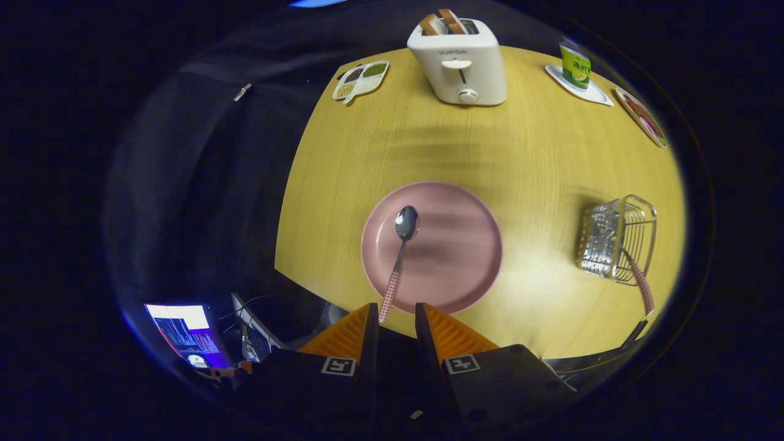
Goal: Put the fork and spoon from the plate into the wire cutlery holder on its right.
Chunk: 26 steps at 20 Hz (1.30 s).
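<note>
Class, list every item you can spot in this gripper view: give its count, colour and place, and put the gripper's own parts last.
table: one, light wood, under everything.
plate: one, pink, just ahead of the fingers.
spoon: one, steel bowl with pink checked handle, on the plate's left side, handle end between the fingertips.
wire cutlery holder: one, silver, right of the plate.
fork: one, pink checked handle sticking out of the holder.
toaster: one, white, two toast slices in it, far side.
divided dish: one, white, left of the toaster.
carton: one, green, on a white coaster.
gripper: one, orange fingers open, touching nothing.
</note>
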Available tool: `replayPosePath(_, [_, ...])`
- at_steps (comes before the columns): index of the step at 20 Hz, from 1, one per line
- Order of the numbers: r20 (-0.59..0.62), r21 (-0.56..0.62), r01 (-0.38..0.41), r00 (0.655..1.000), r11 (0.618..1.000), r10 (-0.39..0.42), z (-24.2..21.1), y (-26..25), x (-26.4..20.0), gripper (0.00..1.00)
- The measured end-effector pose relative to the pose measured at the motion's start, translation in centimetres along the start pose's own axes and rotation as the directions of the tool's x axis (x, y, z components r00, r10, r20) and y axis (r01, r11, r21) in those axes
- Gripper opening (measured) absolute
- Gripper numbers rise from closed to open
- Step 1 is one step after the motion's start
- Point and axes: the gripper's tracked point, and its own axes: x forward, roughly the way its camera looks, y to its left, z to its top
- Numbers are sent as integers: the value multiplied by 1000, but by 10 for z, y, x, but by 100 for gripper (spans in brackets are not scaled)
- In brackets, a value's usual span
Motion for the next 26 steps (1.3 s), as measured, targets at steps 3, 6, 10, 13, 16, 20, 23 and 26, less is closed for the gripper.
replayPosePath(3, [-37,42,5,999,999,-4,-8,10,43,38])
replayPosePath(6, [-53,71,57,997,996,-53,-8,1,77,38])
replayPosePath(10, [-72,101,110,992,989,-103,-12,-13,102,38])
replayPosePath(13, [-70,98,138,989,986,-132,-12,-20,111,38])
replayPosePath(16, [-71,84,169,984,982,-164,-13,-27,117,38])
replayPosePath(20, [-95,62,187,979,980,-180,-17,-32,119,17])
replayPosePath(23, [-91,56,169,982,984,-164,-18,-32,126,12])
replayPosePath(26, [-71,58,123,990,991,-119,-14,-27,104,12])
